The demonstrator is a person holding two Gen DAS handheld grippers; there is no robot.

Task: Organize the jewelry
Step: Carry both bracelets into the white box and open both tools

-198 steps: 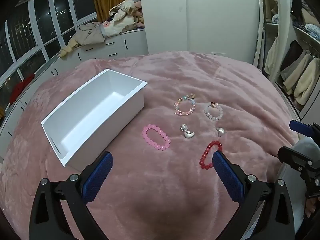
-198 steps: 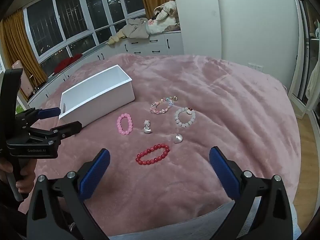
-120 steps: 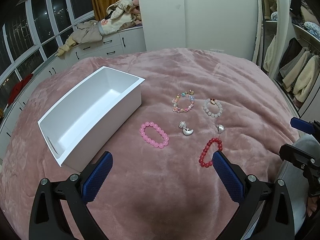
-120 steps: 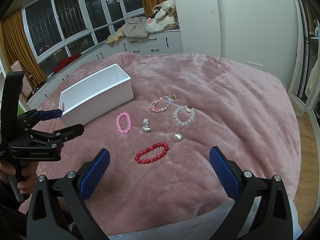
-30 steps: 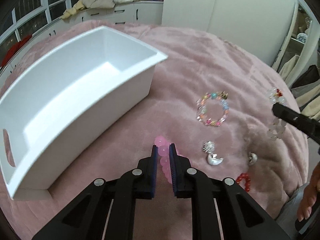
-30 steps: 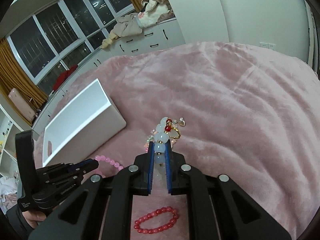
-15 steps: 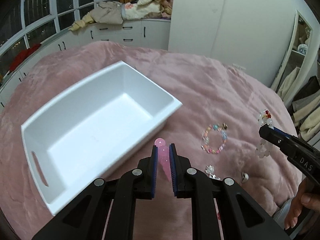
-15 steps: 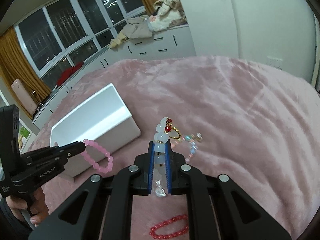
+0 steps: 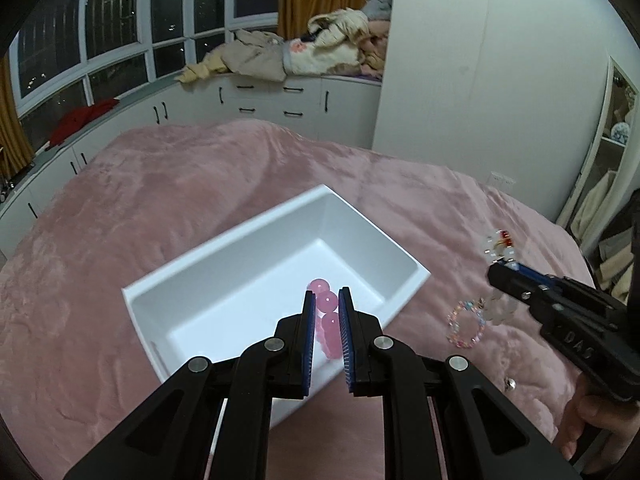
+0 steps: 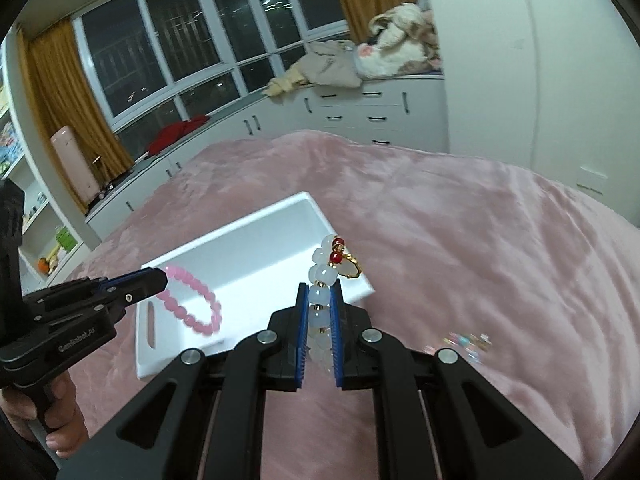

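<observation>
My left gripper [image 9: 326, 296] is shut on a pink bead bracelet [image 9: 327, 304], which hangs over the inside of the white bin [image 9: 224, 276] on the pink blanket. In the right wrist view the same pink bracelet [image 10: 192, 304] dangles from the left gripper [image 10: 160, 278] above the bin [image 10: 256, 256]. My right gripper [image 10: 320, 292] is shut on a white bead bracelet [image 10: 322, 276] with red beads and a gold charm. It is held in the air just right of the bin. In the left wrist view that right gripper [image 9: 498, 266] holds the white bracelet [image 9: 496, 246].
A multicoloured bead bracelet [image 9: 466, 326] and a small silver earring [image 9: 509, 383] lie on the blanket right of the bin. White drawers [image 9: 272, 104] with piled clothes stand behind the bed. A wall outlet [image 10: 592, 180] is at the right.
Both grippers rose with their bracelets and moved toward the bin. The pink bracelet now hangs over the bin's inside; the white one is nearer its right end.
</observation>
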